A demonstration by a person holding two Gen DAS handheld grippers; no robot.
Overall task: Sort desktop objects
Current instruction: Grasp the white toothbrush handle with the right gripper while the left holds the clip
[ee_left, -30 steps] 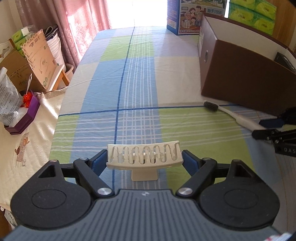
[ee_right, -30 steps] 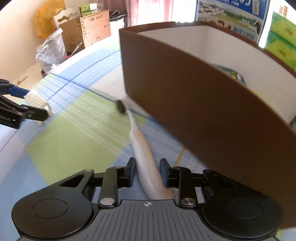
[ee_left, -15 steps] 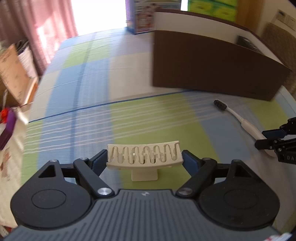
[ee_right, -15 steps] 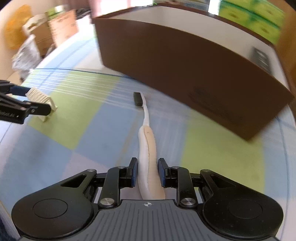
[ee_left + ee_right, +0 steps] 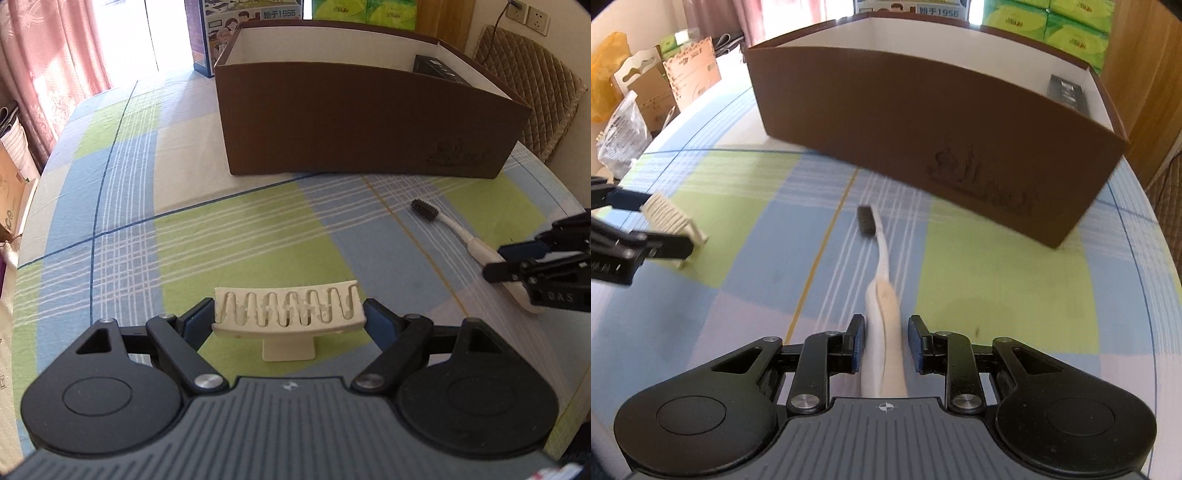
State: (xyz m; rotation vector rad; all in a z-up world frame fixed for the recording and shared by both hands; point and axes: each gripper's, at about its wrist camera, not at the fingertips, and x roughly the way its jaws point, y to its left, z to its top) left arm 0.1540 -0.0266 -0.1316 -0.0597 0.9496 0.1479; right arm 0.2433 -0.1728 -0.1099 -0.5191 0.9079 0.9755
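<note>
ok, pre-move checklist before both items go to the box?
1. Left gripper on the hair claw clip: fingers sit at both clip ends, ok.
2. Right gripper on the toothbrush: small gaps beside the handle, firm grip cannot tell.
3. Toothbrush clear of the tablecloth: cannot tell.
4. Brown box open on top: ok.
5. Free space inside the box: a dark item sits at the right end; floor hidden, cannot tell.
6. Path from the grippers to the box unobstructed: ok.

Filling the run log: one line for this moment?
left hand-held gripper: holds hair claw | right hand-held gripper: holds toothbrush | box: ahead
</note>
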